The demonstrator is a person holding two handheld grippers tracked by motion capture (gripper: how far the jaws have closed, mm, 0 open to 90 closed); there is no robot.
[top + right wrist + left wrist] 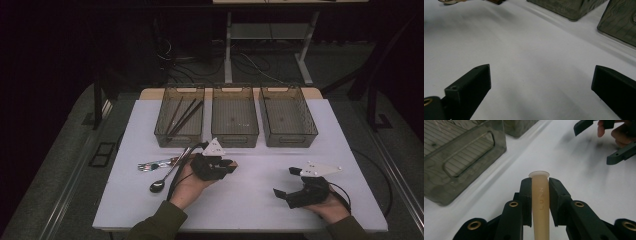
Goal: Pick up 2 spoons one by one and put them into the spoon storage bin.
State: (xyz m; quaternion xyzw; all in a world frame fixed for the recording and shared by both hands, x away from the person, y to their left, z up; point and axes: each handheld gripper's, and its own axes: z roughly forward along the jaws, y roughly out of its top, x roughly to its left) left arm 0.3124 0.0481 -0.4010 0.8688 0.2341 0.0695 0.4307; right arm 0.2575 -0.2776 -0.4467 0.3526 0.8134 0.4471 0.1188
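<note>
Pinching beige handle (540, 195), left gripper (539, 180) near bin (461, 157); right gripper (541, 82) spread over bare tabletop (529, 50).

The left tool (231, 165) is held low over the table (250, 200) by the person's left hand (189, 184), whose palm cups the tool's body from below while the forearm, in a dark green sleeve, comes in from the bottom edge. Its two black jaws point to the right and stand close together, pressed on either side of a pale handle (540, 200). The right tool (287, 182) rests in the right hand (330, 207), well apart from the left one. Its jaws point left toward the other tool and stand wide, with nothing between them. The grey plate sits on top of each tool.
</note>
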